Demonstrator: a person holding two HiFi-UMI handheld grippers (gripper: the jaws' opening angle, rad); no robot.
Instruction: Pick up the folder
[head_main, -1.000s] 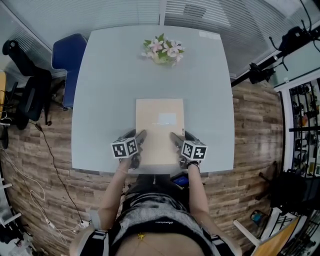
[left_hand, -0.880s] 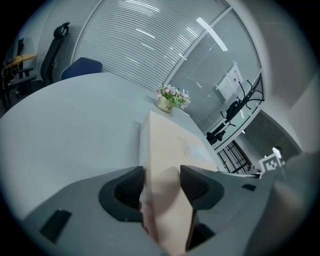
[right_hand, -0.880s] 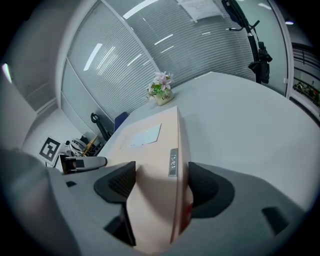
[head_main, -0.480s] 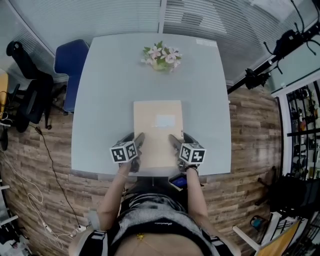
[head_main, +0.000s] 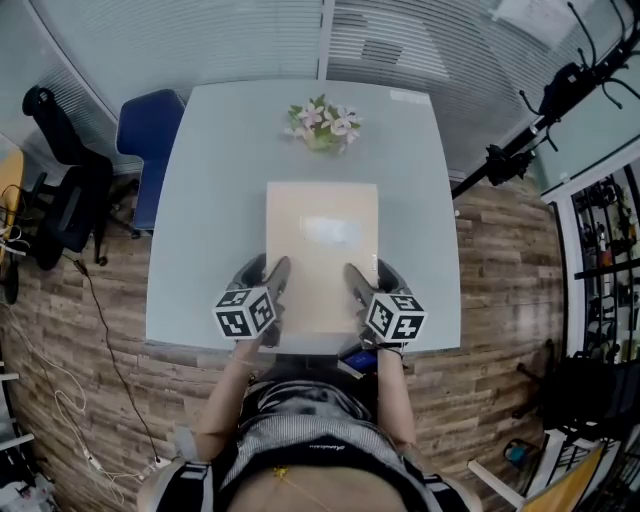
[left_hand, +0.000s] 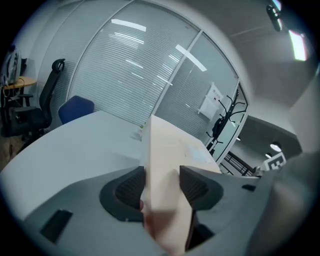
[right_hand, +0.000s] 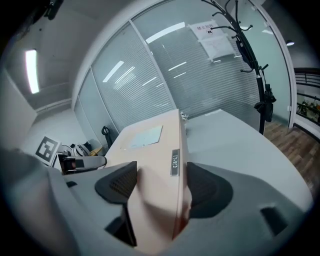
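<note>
A beige folder (head_main: 322, 250) with a pale label on its cover hangs above the grey table (head_main: 210, 200), lifted by its near end. My left gripper (head_main: 265, 270) clamps the folder's near left edge, and my right gripper (head_main: 371, 272) clamps its near right edge. Both pairs of jaws have just been closing, with the folder between them. In the left gripper view the folder's (left_hand: 162, 165) edge fills the gap between the dark pads (left_hand: 131, 186). The right gripper view shows the folder (right_hand: 155, 150) pressed between the pads (right_hand: 202, 184), with a small spine label (right_hand: 174, 162) just ahead of them.
A bunch of pale flowers (head_main: 322, 113) stands at the table's far edge. A blue chair (head_main: 150, 130) and a black office chair (head_main: 60, 190) stand on the left. A black stand (head_main: 530, 130) reaches in at the right. Glass walls with blinds run behind the table.
Both grippers have risen with the folder between their jaws. The folder has left the table and now looks larger and closer to the head camera.
</note>
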